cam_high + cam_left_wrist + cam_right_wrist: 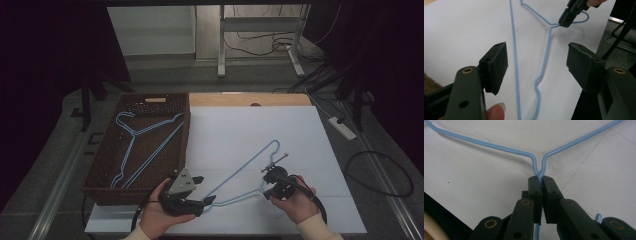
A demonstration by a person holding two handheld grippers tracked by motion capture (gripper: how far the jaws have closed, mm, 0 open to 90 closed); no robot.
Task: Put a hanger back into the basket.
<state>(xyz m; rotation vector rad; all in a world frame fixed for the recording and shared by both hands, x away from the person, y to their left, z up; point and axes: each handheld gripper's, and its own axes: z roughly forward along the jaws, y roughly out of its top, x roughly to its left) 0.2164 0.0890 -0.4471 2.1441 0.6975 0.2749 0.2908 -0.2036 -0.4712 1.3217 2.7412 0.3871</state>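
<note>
no readable text, no labels, no brand marks, no numbers, no signs anywhere on the table, basket or tools

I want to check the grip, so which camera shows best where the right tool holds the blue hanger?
The right gripper view: the right tool is shut on the blue hanger at its neck. The left gripper view shows that grip small and far off. The high view shows the whole hanger, but the hand blocks the contact.

The hanger [250, 165] on the white surface [240, 135] is light blue wire. Two more light blue hangers [142, 145] lie in the dark brown woven basket [100, 165]. Both grippers are black, the left gripper [200, 192] topped by a grey plate.
</note>
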